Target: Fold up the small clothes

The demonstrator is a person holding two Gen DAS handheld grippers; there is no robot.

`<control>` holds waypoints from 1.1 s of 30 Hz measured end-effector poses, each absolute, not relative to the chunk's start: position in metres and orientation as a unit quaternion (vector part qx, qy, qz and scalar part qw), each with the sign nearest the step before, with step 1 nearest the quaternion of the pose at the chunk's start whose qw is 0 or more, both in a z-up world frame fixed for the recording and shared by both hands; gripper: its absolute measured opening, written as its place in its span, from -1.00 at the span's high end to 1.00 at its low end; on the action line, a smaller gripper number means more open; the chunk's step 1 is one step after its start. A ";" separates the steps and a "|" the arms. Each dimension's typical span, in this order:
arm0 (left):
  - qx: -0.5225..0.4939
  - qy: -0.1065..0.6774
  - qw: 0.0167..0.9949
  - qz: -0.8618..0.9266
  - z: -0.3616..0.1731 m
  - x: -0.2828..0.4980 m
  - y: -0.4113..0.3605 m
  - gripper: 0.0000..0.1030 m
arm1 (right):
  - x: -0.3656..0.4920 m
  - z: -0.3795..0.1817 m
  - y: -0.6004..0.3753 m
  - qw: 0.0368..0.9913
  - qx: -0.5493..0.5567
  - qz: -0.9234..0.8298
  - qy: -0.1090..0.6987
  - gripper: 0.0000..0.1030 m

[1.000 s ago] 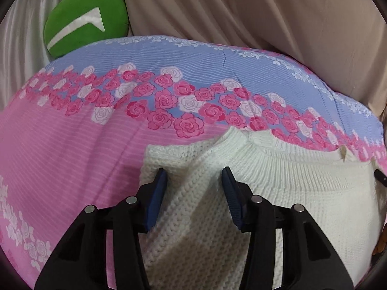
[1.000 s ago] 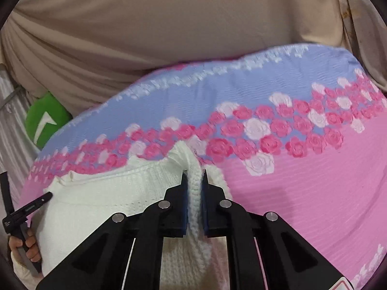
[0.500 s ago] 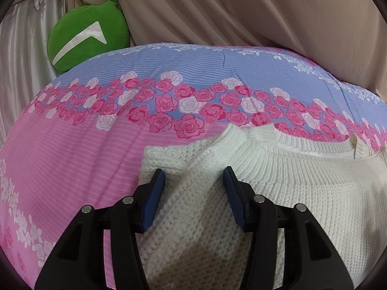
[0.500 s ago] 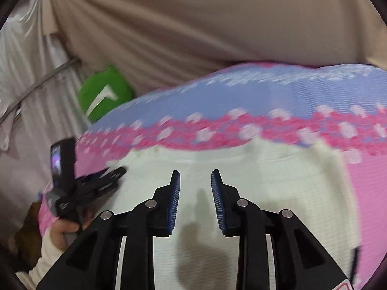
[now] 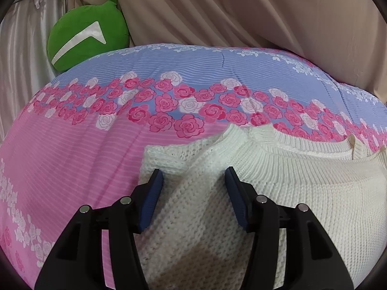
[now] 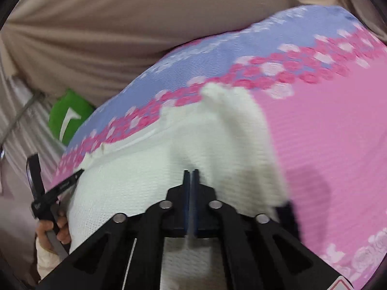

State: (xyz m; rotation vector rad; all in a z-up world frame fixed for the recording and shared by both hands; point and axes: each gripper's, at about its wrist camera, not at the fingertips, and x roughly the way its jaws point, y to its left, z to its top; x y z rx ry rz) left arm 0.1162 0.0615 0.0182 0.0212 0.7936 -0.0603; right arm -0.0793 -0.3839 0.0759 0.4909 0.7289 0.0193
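Observation:
A cream knitted sweater (image 5: 278, 193) lies on a pink and blue rose-print bedspread (image 5: 96, 145), its ribbed collar toward the far side. My left gripper (image 5: 192, 181) is open, its blue pads either side of the sweater's left shoulder fold, just above the knit. In the right wrist view the sweater (image 6: 145, 181) is blurred. My right gripper (image 6: 191, 176) has its jaws together over the sweater; whether cloth sits between them is not visible. The left gripper also shows in the right wrist view (image 6: 55, 188), held in a hand.
A green round cushion (image 5: 84, 33) sits at the bed's far left corner, also in the right wrist view (image 6: 70, 116). Beige curtains (image 5: 241, 12) hang behind the bed. Silvery fabric (image 5: 21, 48) hangs at the left.
My right gripper opened off the sweater's sleeve, swung left, then came back right and closed. The left gripper stayed open over the left shoulder, edging slightly nearer.

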 end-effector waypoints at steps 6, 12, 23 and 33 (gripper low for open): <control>-0.078 0.383 0.919 -0.061 0.034 0.087 0.085 -0.12 | -0.091 0.107 -0.344 0.924 0.188 0.031 0.331 0.75; -0.169 0.384 0.906 -0.060 0.038 0.027 0.135 -0.49 | -0.071 0.108 -0.253 0.915 0.116 0.151 0.356 0.74; -0.191 0.412 0.887 -0.083 0.006 0.033 0.137 -0.24 | -0.052 0.070 -0.231 0.894 0.118 0.174 0.395 0.66; -0.131 0.347 0.915 -0.157 0.088 0.006 0.065 0.53 | -0.096 0.081 -0.273 0.908 0.172 0.163 0.345 0.33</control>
